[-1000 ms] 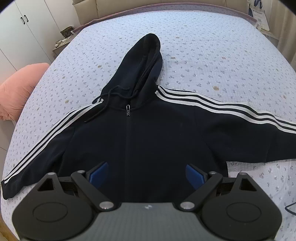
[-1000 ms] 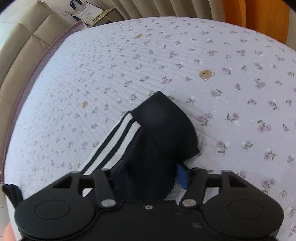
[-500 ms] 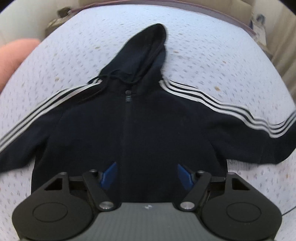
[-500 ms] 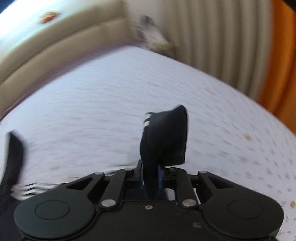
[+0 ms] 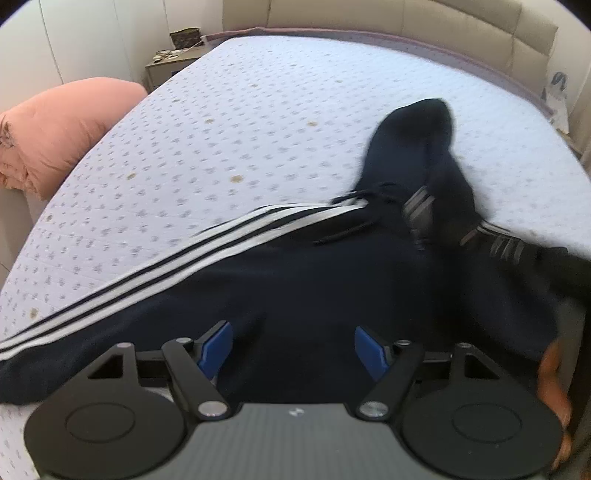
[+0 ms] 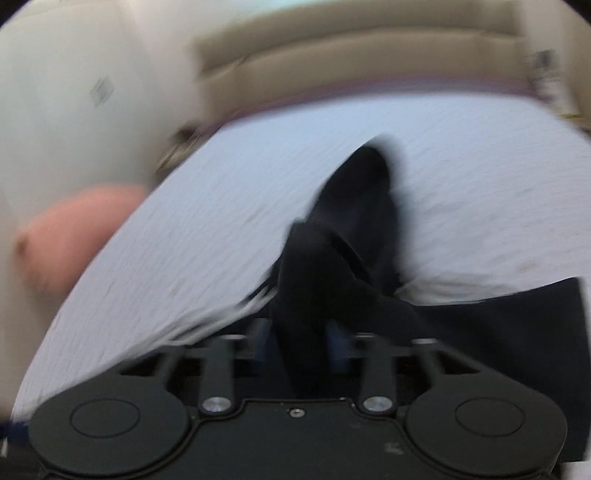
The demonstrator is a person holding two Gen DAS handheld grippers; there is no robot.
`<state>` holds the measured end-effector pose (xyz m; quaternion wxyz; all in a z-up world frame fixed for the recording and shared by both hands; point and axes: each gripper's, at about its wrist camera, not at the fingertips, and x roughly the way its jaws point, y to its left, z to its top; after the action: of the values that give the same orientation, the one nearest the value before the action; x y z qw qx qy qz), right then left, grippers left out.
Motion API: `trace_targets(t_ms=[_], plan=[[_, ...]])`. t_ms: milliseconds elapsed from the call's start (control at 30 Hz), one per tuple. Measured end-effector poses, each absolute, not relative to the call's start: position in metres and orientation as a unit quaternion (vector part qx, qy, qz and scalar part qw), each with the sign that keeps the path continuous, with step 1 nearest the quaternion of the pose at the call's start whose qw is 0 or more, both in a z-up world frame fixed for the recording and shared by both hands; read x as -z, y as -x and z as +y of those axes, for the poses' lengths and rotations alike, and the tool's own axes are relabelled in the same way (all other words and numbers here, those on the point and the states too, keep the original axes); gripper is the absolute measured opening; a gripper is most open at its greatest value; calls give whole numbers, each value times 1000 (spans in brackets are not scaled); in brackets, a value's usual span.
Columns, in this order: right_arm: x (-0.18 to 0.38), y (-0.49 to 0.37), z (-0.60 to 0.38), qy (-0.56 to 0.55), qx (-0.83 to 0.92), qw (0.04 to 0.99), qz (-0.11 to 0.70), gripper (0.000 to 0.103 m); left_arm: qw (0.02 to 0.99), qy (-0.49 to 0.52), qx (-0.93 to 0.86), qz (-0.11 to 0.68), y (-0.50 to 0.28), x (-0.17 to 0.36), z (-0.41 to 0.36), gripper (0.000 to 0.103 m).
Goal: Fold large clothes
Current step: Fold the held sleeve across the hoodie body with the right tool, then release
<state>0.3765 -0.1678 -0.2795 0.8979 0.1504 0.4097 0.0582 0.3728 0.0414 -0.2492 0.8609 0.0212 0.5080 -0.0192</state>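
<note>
A dark navy hoodie point(image 5: 314, 288) with white stripes lies face up on the bed point(image 5: 258, 110), its hood point(image 5: 413, 140) pointing toward the headboard. Its striped left sleeve point(image 5: 166, 266) stretches out to the left. My left gripper point(image 5: 291, 328) hovers open over the hoodie's lower body, with nothing between its pads. In the blurred right wrist view, the other sleeve point(image 6: 314, 277) rises between the pads of my right gripper point(image 6: 299, 328), whose jaws are opening; the sleeve drapes over the chest toward the hood point(image 6: 369, 177).
A pink pillow point(image 5: 62, 125) lies off the bed's left side, with a nightstand point(image 5: 173, 59) behind it. A beige padded headboard point(image 5: 406, 22) closes the far end. A hand point(image 5: 554, 376) shows at the right edge of the left wrist view.
My right gripper has swung the right sleeve from the outstretched side across onto the hoodie's chest, and its jaws have spread from a tight grip. My left gripper has shifted left along the hem.
</note>
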Motion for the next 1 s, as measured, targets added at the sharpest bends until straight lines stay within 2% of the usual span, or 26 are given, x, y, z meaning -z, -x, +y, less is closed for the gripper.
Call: trace_targets(t_ms=[133, 167, 233, 300, 367, 533, 667, 733, 767, 833, 867, 967, 1000], plan=[[294, -361, -150, -118, -54, 887, 442, 75, 854, -19, 43, 519, -390, 275, 69, 76], [297, -356, -160, -118, -31, 886, 447, 72, 851, -11, 55, 522, -397, 283, 72, 76], [305, -345, -182, -114, 33, 881, 459, 55, 845, 16, 84, 528, -412, 301, 72, 76], [318, -346, -215, -112, 100, 868, 473, 29, 837, 60, 100, 534, -428, 320, 71, 76], [332, -346, -233, -107, 139, 857, 485, 20, 826, 113, 115, 540, -447, 338, 68, 76], [358, -345, -258, -80, 170, 841, 508, 20, 798, 184, 146, 554, -482, 375, 48, 77], [378, -350, -257, -74, 172, 827, 530, 20, 792, 161, 161, 566, -499, 390, 26, 77], [385, -349, -255, -64, 169, 827, 532, 20, 802, 121, 156, 563, -501, 388, 14, 53], [386, -349, -251, -53, 168, 829, 531, 20, 808, 98, 151, 561, -501, 388, 9, 27], [384, -348, -247, -44, 167, 830, 531, 20, 814, 78, 153, 554, -499, 384, 4, 12], [383, -349, -247, -49, 167, 829, 531, 20, 820, 80, 156, 546, -497, 379, 4, 7], [369, -349, -248, -69, 161, 831, 528, 21, 836, 103, 175, 510, -485, 348, 16, 7], [361, -347, -248, -74, 157, 836, 521, 24, 842, 117, 178, 495, -479, 336, 24, 7]])
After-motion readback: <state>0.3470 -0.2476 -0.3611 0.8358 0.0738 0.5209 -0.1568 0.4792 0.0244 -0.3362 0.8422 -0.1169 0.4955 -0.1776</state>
